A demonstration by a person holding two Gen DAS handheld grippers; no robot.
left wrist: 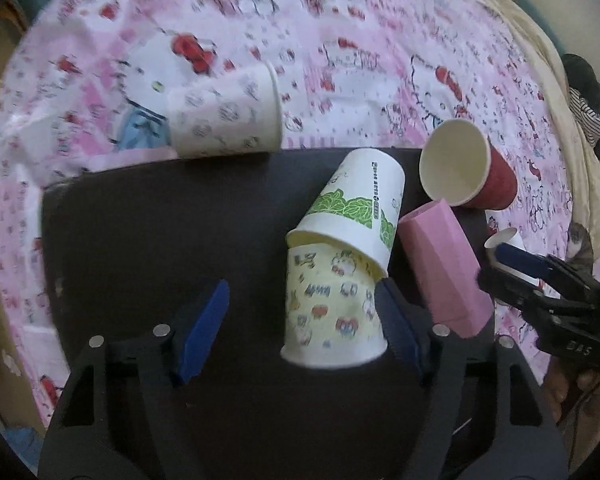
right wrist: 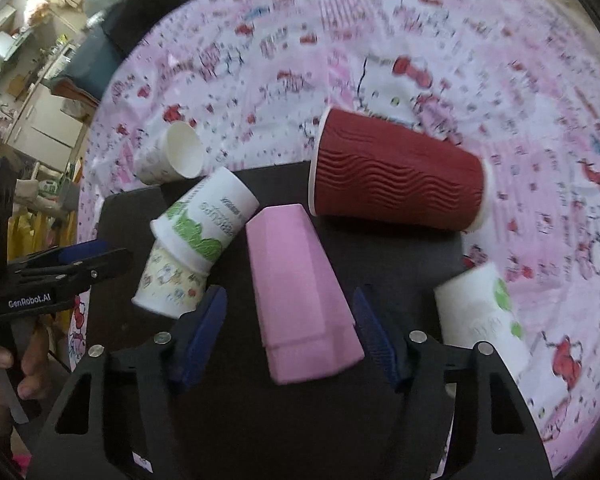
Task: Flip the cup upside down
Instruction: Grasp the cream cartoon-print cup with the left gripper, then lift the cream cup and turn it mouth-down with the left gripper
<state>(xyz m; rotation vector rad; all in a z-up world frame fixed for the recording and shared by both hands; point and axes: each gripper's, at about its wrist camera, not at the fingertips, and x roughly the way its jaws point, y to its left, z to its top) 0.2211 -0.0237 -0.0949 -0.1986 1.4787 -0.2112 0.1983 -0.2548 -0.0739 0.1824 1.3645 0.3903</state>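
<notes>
On a dark mat (left wrist: 140, 240) a yellow cartoon-print paper cup (left wrist: 332, 304) stands mouth down, and a white green-leaf cup (left wrist: 356, 200) leans tilted over its base. A pink faceted cup (right wrist: 300, 292) stands mouth down beside them. My left gripper (left wrist: 300, 320) is open, the yellow cup just inside its right finger. My right gripper (right wrist: 290, 328) is open with a finger on each side of the pink cup, not touching. A ribbed red cup (right wrist: 396, 184) lies on its side at the mat's far edge.
A white printed cup (left wrist: 224, 116) lies on its side on the pink Hello Kitty cloth (left wrist: 380, 40) beyond the mat. Another white green-leaf cup (right wrist: 484, 328) lies on the cloth at my right. The mat's left half is bare.
</notes>
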